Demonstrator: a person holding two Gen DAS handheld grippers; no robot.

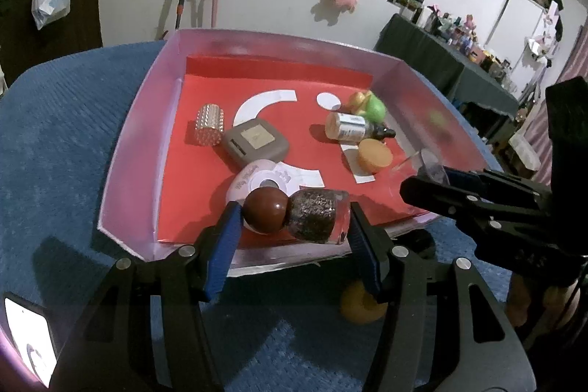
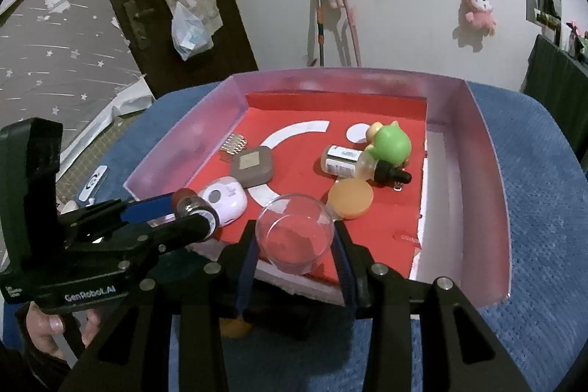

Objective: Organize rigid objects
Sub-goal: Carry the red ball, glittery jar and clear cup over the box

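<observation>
Carrying step, by the look of it: left gripper point(image 1: 294, 226) clamped on a glitter-filled clear bottle with round brown cap point(image 1: 297, 214), right gripper point(image 2: 296, 239) clamped on a clear plastic cup point(image 2: 296, 232), both over the near edge of the pink-walled, red-floored tray point(image 2: 488, 171). Next, probably: lowering onto bare red floor, clear of the white oval case point(image 2: 224, 202) and orange disc point(image 2: 351, 199) beyond.
</observation>
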